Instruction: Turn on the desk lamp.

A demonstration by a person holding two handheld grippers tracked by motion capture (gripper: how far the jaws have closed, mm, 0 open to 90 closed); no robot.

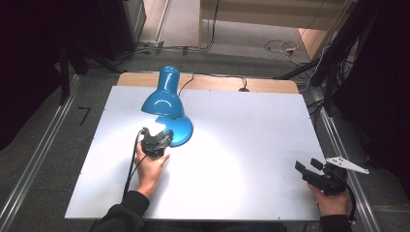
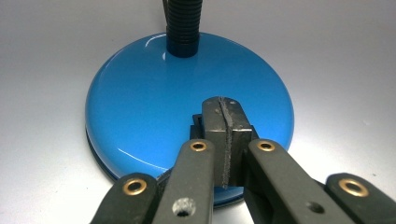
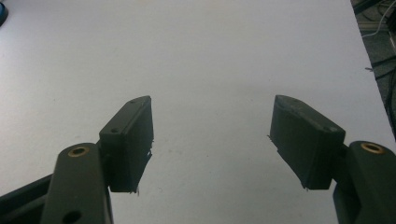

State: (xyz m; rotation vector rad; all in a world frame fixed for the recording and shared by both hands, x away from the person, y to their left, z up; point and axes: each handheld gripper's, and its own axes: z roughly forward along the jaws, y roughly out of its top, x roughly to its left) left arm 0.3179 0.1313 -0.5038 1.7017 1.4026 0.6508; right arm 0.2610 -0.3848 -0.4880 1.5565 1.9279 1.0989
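White table [image 1: 251,159] carries a lit blue desk lamp [image 1: 168,99] at rear left; its round base [image 2: 187,102] sits under the left gripper [image 2: 226,109], jaws clenched tip-down, apparently pressing the switch; next likely lift clear; right gripper [image 3: 212,140] idles released near the right edge.

A white tabletop [image 1: 241,145] is lying over a wooden table [image 1: 270,85] whose far edge is showing as a tan strip. Black cables [image 1: 227,77] are running across that far edge and trailing over the grey floor [image 1: 43,145] beyond. Metal rails [image 1: 34,159] are flanking the table left and right, and pale wooden furniture [image 1: 270,14] is standing at the far side
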